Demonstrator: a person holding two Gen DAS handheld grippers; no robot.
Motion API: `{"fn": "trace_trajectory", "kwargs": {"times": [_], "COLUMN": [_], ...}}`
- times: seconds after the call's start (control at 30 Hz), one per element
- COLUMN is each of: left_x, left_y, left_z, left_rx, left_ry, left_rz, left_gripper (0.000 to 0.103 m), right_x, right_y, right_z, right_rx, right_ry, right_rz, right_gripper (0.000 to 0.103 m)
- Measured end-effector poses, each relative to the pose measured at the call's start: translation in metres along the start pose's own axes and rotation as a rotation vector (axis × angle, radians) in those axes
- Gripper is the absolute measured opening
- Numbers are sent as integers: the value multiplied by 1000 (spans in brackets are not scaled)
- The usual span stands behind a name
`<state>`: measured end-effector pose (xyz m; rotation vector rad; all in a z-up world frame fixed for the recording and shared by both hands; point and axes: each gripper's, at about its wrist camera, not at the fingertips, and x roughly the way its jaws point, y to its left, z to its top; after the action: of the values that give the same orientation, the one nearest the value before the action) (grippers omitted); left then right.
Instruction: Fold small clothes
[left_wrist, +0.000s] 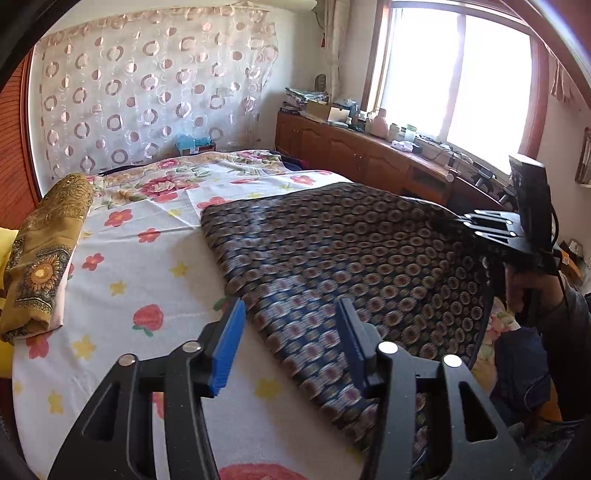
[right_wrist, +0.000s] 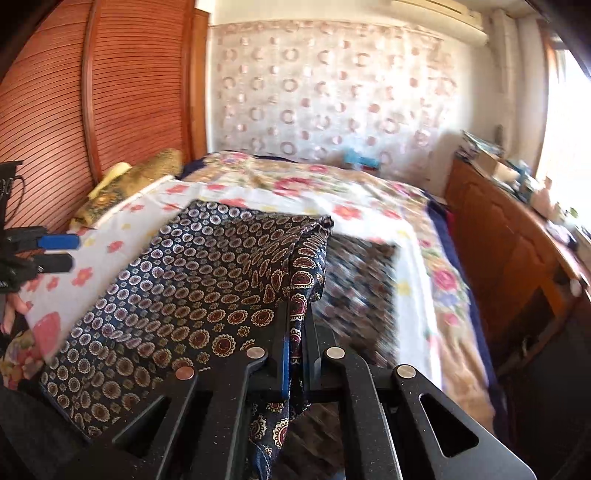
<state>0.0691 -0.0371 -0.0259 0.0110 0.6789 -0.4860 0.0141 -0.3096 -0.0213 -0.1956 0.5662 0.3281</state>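
Note:
A dark navy garment with a gold and red medallion print (left_wrist: 351, 258) lies partly spread on the flowered bed sheet (left_wrist: 140, 258). My left gripper (left_wrist: 291, 332) is open and empty, its blue pads just above the garment's near left edge. My right gripper (right_wrist: 295, 332) is shut on a bunched edge of the same garment (right_wrist: 207, 295) and holds it lifted off the bed. The right gripper also shows at the far right of the left wrist view (left_wrist: 491, 225). The left gripper shows at the left edge of the right wrist view (right_wrist: 55, 253).
A folded mustard-yellow patterned cloth (left_wrist: 44, 251) lies along the bed's left side by a wooden slatted wall (right_wrist: 74, 110). A wooden cabinet (left_wrist: 369, 155) with clutter on top runs under the window on the right. A circle-print curtain (left_wrist: 155, 92) hangs behind the bed.

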Motion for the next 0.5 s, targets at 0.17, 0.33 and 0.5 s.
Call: {"fn": "trace_trajectory", "kwargs": {"times": [0.17,0.33,0.5], "left_x": [5,10,12], "left_y": [-5,-7,-12], "left_z": [0,0,0], "left_rx": [4,9,23], "left_ry": [6,14,22], "left_rz": [-7,-10,-9], "left_gripper": [57,58,58], "right_x": [-10,-20,-19], "right_y": [-25,-25,-20], "right_z": [-30,-42,-39], "right_rx": [65,89,89], "right_ry": [50,68,55], "right_rz": [-52,-45,-57], "right_gripper": [4,4,4]}}
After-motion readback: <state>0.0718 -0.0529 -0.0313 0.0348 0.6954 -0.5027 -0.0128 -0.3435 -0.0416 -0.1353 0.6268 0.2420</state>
